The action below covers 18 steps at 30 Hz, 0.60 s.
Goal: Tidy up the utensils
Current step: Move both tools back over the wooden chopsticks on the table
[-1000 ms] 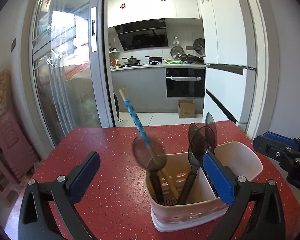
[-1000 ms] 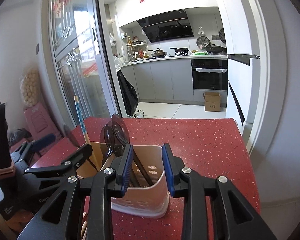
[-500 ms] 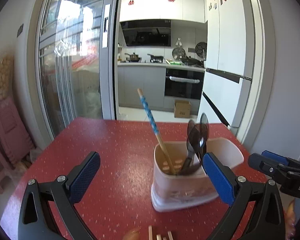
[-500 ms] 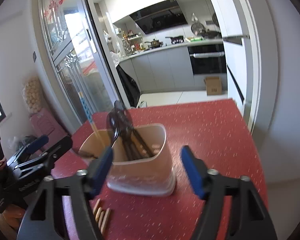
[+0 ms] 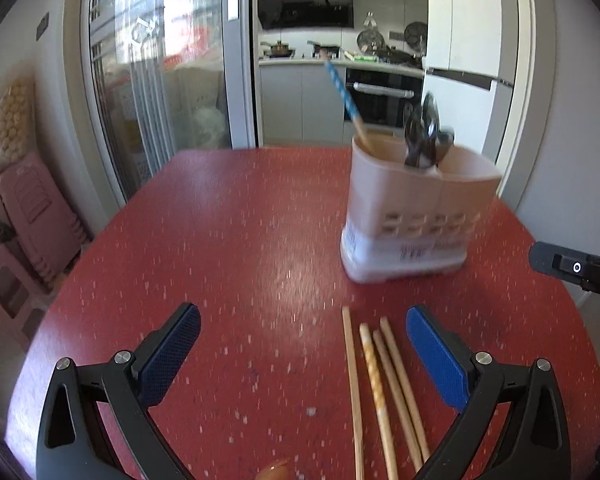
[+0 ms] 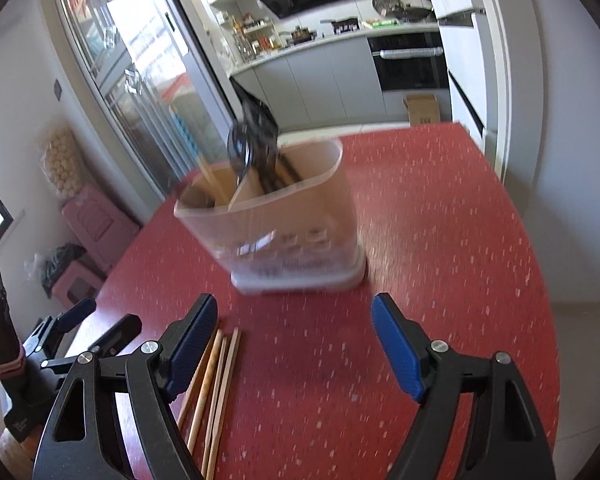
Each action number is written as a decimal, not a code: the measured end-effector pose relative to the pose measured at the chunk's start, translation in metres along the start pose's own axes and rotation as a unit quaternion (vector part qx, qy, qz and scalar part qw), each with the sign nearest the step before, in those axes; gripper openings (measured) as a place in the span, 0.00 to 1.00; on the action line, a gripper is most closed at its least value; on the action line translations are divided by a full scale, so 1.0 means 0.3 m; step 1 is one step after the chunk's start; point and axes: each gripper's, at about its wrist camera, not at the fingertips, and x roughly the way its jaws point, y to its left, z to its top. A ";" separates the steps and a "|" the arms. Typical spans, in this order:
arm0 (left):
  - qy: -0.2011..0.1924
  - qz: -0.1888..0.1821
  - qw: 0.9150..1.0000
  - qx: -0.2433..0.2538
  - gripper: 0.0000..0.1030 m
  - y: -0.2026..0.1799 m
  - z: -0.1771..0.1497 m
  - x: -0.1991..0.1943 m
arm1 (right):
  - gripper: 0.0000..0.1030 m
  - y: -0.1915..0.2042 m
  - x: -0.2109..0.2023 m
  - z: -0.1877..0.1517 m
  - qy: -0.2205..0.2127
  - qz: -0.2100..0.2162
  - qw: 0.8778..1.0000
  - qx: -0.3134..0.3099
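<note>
Hovering low over the red table, both grippers are empty right now. The left gripper has its fingers spread wide, and the right gripper has just opened its jaws, nothing between them. Four wooden chopsticks lie loose on the table close in front, next to the left gripper's right finger. Farther back stands the beige utensil holder, with dark spoons and a blue-patterned chopstick sticking out.

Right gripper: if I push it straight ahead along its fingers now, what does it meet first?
Probably bare red table just short of the utensil holder, since the open right gripper points downward. The holder stands next in that line; depth is unclear. The chopsticks lie off to its left.
</note>
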 end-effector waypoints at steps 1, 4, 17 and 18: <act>0.013 -0.003 1.000 -0.002 1.00 0.004 -0.022 0.007 | 0.80 0.007 0.008 -0.014 0.012 0.000 1.000 0.000; 0.045 0.000 0.999 0.000 1.00 0.012 -0.086 0.026 | 0.80 0.022 0.031 -0.054 0.043 -0.003 0.999 -0.001; 0.137 0.002 0.990 0.026 1.00 0.013 -0.236 0.122 | 0.80 0.101 0.145 -0.196 0.167 -0.042 0.984 -0.036; 0.136 0.000 0.990 0.025 1.00 0.010 -0.238 0.124 | 0.80 0.105 0.154 -0.200 0.175 -0.044 0.983 -0.038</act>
